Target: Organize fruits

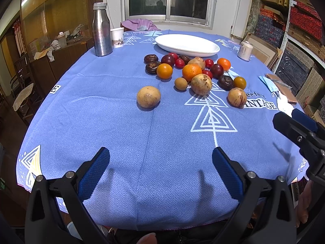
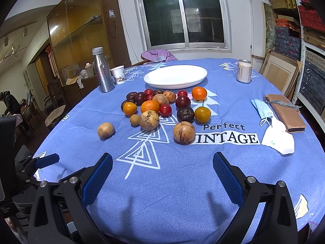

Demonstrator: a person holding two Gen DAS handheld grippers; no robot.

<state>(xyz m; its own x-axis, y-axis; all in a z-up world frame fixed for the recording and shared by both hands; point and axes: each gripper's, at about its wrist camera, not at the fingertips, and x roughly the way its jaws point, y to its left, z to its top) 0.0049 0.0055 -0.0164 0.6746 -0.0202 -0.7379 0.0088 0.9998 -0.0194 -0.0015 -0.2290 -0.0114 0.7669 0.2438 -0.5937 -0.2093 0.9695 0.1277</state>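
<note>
While both my left gripper (image 1: 160, 162) and right gripper (image 2: 162, 168) hang apart and empty over the table's (image 1: 113, 134) near edge, I judge the lone tan fruit (image 1: 148, 97) firm, smooth, prone to roll; pinch across its widest middle.

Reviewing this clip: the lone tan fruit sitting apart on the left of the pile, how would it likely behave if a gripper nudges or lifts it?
The tan fruit looks nearly round and stands alone on the flat tablecloth, so a nudge would probably send it rolling. Its skin looks smooth and matte, so the ribbed blue pads of the open left gripper should probably hold it. It seems firm, not floppy.
</note>
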